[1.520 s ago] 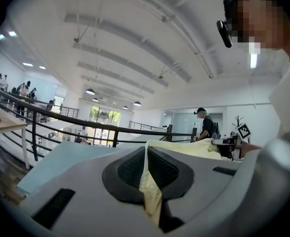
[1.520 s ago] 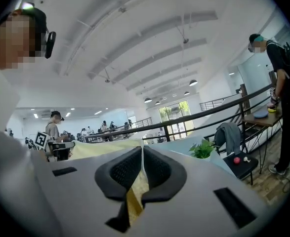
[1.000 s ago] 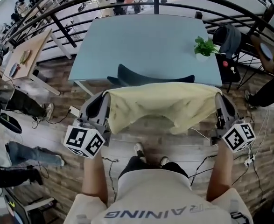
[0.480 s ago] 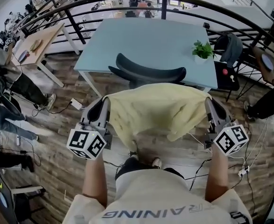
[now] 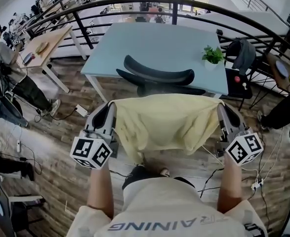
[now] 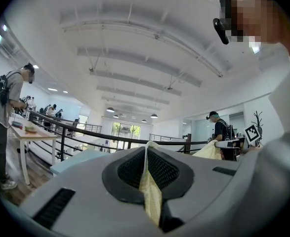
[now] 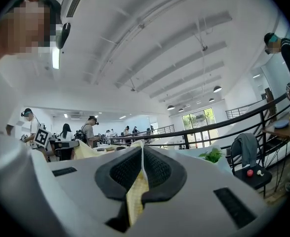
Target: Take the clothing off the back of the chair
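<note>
A pale yellow garment [image 5: 164, 122] hangs spread between my two grippers, clear of the dark chair back [image 5: 157, 76] that stands beyond it by the table. My left gripper [image 5: 112, 105] is shut on the garment's left top corner, and the yellow cloth [image 6: 149, 191] shows pinched between its black pads. My right gripper [image 5: 219, 106] is shut on the right top corner, with cloth [image 7: 136, 194] squeezed in its jaws too. The garment's lower edge drapes in front of my legs.
A light blue table [image 5: 154, 46] with a small potted plant [image 5: 213, 56] stands behind the chair. A black railing [image 5: 174, 4] curves beyond it. A person [image 5: 6, 78] stands at a wooden desk [image 5: 43, 46] on the left. A second chair with a jacket [image 5: 243, 51] is at right.
Both grippers have drawn back toward me with the garment, which now hangs free of the chair back. More of the chair shows beyond the cloth.
</note>
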{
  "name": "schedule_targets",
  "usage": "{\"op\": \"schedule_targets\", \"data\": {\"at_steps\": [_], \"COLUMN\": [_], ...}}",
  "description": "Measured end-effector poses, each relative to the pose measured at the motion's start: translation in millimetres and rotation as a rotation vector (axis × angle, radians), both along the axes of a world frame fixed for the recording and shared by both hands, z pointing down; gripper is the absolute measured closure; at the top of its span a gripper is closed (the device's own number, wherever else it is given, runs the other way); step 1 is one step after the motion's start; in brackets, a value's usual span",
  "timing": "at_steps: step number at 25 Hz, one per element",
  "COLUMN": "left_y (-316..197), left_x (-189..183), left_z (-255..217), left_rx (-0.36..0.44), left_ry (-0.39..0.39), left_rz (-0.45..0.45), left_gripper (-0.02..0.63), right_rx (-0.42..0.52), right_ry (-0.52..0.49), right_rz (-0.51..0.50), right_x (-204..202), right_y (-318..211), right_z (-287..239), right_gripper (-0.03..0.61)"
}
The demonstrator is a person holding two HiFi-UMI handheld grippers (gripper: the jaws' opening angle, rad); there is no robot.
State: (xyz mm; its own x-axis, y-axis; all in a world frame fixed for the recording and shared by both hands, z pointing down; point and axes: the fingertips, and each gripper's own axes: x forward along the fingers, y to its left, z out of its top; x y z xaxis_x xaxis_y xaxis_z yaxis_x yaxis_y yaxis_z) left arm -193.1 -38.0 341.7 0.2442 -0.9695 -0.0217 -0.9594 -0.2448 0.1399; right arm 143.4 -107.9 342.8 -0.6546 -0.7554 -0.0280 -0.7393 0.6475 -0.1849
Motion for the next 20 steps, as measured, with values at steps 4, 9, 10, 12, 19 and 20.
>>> {"op": "schedule_targets", "data": {"at_steps": [4,9,10,12,19,20], "left_y": [6.3,11.7,11.1,9.3,7.9,8.3], "left_x": [-3.3,-11.1,-12.2,-11.8,-6.3,-7.3], "left_z": [-2.8,-3.2,-1.9,1.5,4.1,3.8], "left_rx": [0.000,0.002,-0.001,-0.009,-0.013,-0.013], "left_ry": [0.004,0.005,0.007,0.009,0.009,0.010], "left_rz": [-0.005,-0.014,-0.012,-0.008,-0.007,-0.007], "left_gripper": [0.571,0.571,0.571,0.571,0.571,0.571], "right_rx": [-0.008,-0.016,-0.019,-0.029,-0.036,-0.035], "right_ry": [-0.006,-0.011,-0.013,-0.017,-0.009,-0.008], "right_rz": [-0.009,-0.013,-0.012,-0.010,-0.017,-0.017], "right_x": [-3.0,-8.7,-9.9,-10.4,-7.5,-8.7], "right_y": [6.5,13.8,13.8,12.6,14.1,14.5], "right_z": [-0.7,3.6,5.6,10.7,14.7,14.0], "right_gripper": [0.549,0.549,0.549,0.549,0.549,0.549]}}
